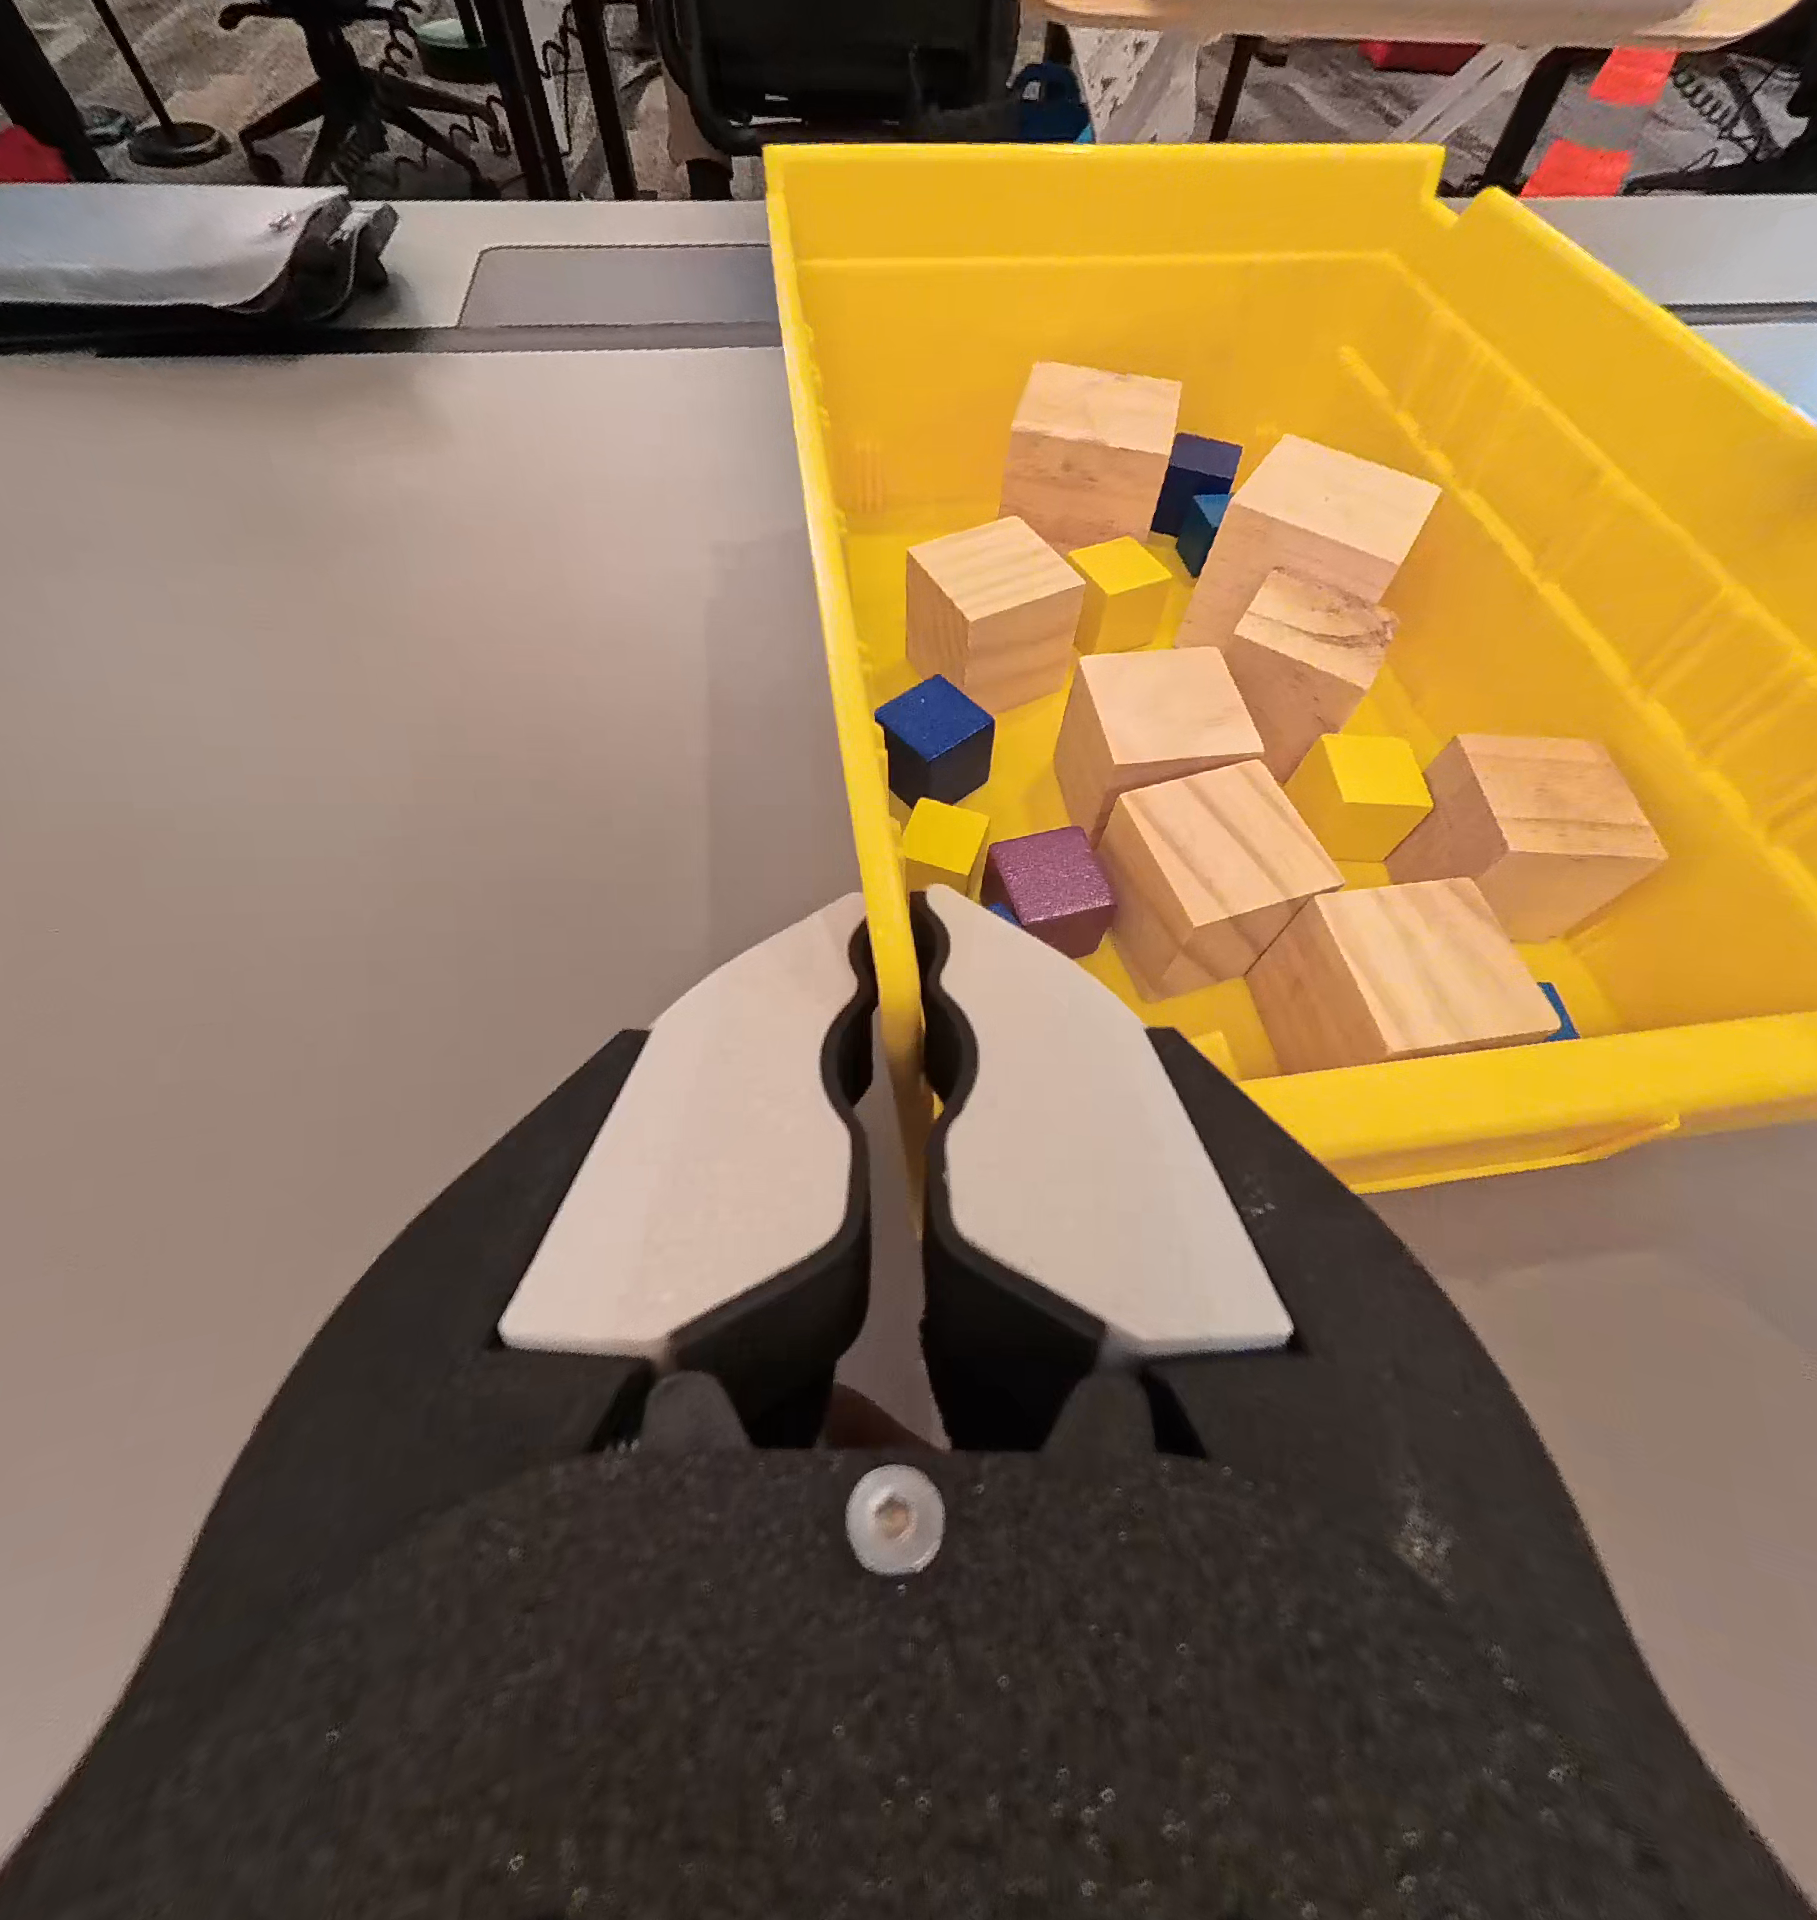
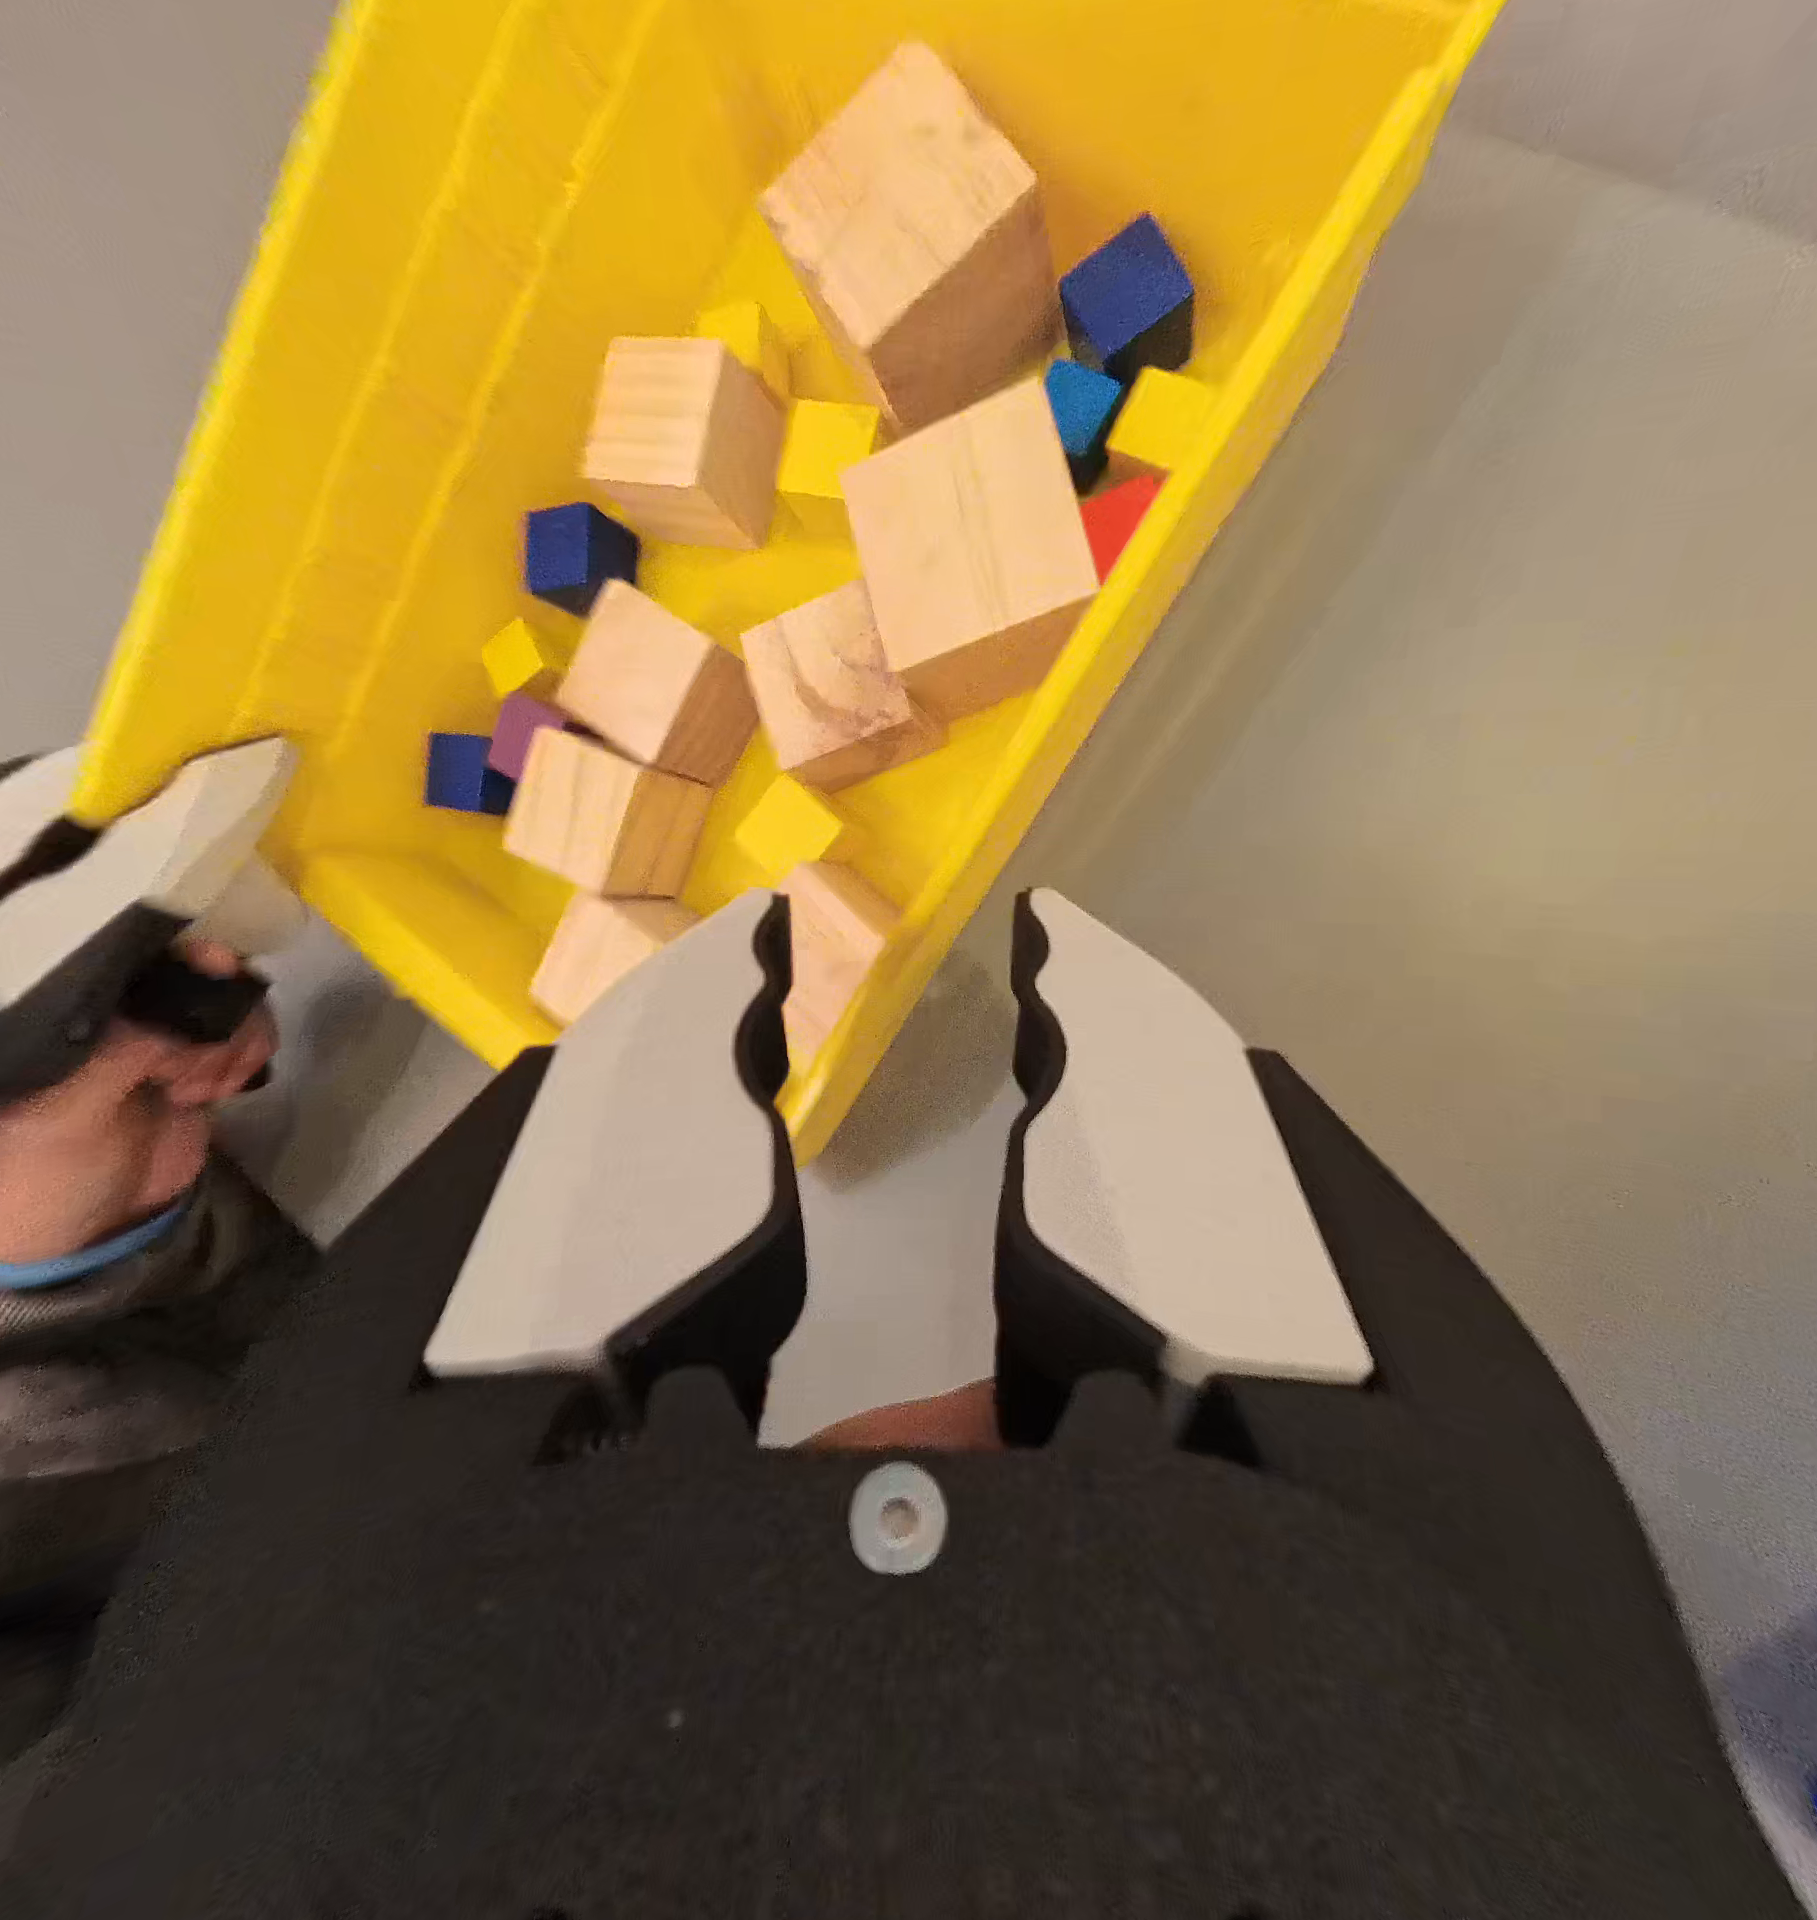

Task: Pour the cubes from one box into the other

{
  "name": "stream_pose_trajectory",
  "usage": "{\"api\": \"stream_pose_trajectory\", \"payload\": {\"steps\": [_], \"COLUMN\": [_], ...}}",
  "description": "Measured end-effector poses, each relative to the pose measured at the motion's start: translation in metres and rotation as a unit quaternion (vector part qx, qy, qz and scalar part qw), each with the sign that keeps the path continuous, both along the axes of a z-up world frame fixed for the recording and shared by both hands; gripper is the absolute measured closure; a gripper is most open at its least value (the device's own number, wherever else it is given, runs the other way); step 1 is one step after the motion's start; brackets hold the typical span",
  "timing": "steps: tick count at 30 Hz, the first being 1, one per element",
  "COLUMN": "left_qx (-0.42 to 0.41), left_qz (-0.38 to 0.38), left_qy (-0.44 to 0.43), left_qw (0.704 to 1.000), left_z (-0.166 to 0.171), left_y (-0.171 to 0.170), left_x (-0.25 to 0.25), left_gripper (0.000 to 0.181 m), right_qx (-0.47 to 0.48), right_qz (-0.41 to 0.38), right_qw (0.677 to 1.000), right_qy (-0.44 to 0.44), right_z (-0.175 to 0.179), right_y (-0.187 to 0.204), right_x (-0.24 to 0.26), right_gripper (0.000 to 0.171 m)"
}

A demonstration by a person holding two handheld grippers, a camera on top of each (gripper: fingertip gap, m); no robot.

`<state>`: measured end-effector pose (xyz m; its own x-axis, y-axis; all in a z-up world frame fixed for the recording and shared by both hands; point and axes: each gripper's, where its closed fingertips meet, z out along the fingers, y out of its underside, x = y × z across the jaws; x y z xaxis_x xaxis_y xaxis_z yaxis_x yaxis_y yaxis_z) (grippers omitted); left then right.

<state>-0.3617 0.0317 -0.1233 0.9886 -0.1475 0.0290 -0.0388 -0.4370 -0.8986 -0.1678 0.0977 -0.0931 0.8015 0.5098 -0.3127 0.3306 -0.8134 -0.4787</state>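
So closest to the camera, the left tool point(image 1: 896, 914) is pinching the near left side wall of the yellow box point(image 1: 1091, 239), one finger outside and one inside. The box sits on the grey counter point(image 1: 364, 727), its long axis running away from that tool toward the far edge, high back wall at the far end, lower lip nearest. Inside there's a jumble of big plain wooden cubes point(image 1: 1153, 727) with little painted ones mixed in: blue point(image 1: 935, 736), yellow point(image 1: 1361, 795), a purple one point(image 1: 1051, 885) just past the fingertips.

From the right wrist view, the right tool point(image 2: 899, 914) is spread, with the box's near corner between its fingers; whether they touch it I can't tell. A small red cube point(image 2: 1120, 520) leans on the right wall. Farther left, a hand point(image 2: 83, 1132) holds the other tool. Beyond the box, a folded grey cloth point(image 1: 145, 249) lies at the counter's back edge.
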Motion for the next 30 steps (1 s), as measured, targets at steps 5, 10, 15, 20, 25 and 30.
{"api": "stream_pose_trajectory", "payload": {"steps": [5, 10, 15, 20, 25, 30], "left_qx": [0.000, 0.002, -0.014, -0.001, 0.035, 0.049], "left_qz": [0.005, 0.012, 0.002, -0.045, -0.090, -0.145], "left_qy": [-0.006, -0.011, -0.014, -0.028, -0.073, -0.107], "left_qw": [1.000, 1.000, 1.000, 0.999, 0.993, 0.982], "left_z": [0.000, 0.005, 0.018, 0.049, 0.112, 0.167], "left_y": [0.000, -0.003, -0.009, 0.003, 0.016, 0.016], "left_x": [0.000, 0.008, 0.045, 0.125, 0.213, 0.311], "left_gripper": [0.177, 0.177, 0.177, 0.176, 0.176, 0.175], "right_qx": [-0.087, -0.105, -0.134, -0.106, -0.079, -0.066], "right_qz": [-0.063, -0.059, -0.062, -0.082, -0.130, -0.187], "right_qw": [0.991, 0.975, 0.966, 0.950, 0.943, 0.929], "right_qy": [-0.075, -0.185, -0.212, -0.282, -0.296, -0.313], "right_z": [-0.031, -0.048, -0.034, 0.021, 0.102, 0.169], "right_y": [0.019, 0.012, 0.008, 0.017, 0.015, -0.005], "right_x": [-0.001, 0.005, 0.040, 0.123, 0.215, 0.318], "right_gripper": [0.142, 0.166, 0.167, 0.166, 0.166, 0.166]}}
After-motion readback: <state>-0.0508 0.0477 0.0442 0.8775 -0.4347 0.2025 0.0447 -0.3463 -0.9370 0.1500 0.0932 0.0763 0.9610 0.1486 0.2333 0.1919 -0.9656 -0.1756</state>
